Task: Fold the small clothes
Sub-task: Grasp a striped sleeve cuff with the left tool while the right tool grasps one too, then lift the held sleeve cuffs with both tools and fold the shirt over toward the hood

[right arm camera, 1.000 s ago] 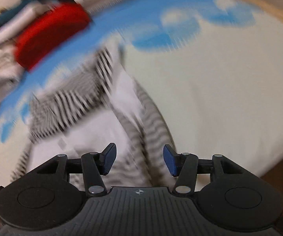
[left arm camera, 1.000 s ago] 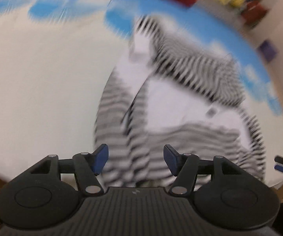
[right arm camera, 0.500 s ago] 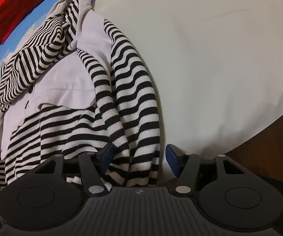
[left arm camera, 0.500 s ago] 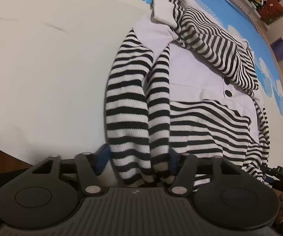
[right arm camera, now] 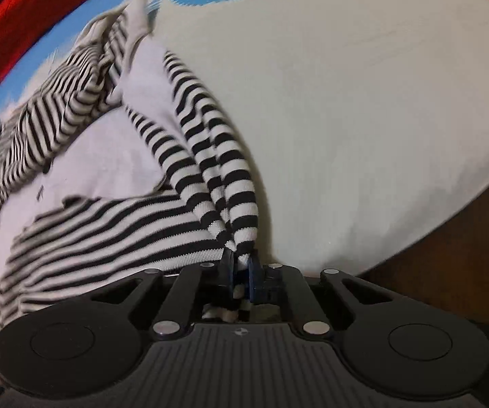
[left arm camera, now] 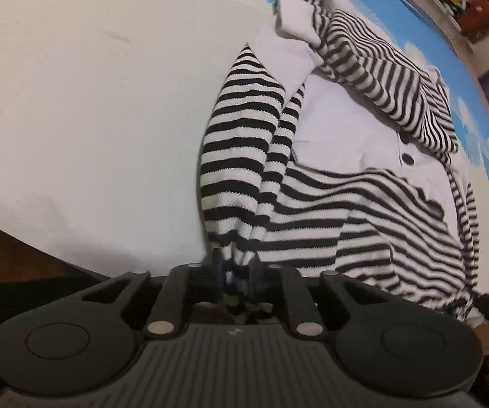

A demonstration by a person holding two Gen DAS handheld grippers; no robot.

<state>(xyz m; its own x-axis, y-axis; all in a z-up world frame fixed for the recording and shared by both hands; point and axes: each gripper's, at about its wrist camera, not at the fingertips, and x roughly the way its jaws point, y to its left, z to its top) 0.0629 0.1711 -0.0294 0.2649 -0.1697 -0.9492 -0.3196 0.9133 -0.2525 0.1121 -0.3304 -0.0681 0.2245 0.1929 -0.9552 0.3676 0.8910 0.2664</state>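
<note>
Striped sweater (left arm camera: 329,156) (right arm camera: 115,156): spread on white-and-blue sheet (left arm camera: 91,119) (right arm camera: 363,119), near its edge. Left gripper (left arm camera: 235,273): clamped on one bunched hem corner. Right gripper (right arm camera: 241,277): clamped on the other. Red garment (right arm camera: 30,10) beyond sweater.

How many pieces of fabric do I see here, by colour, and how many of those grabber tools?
Black-and-white striped garment: 1
Red cloth: 1 (blurred, kind unclear)
Grippers: 2, the left gripper and the right gripper, each shut on the striped garment
Total: 4
</note>
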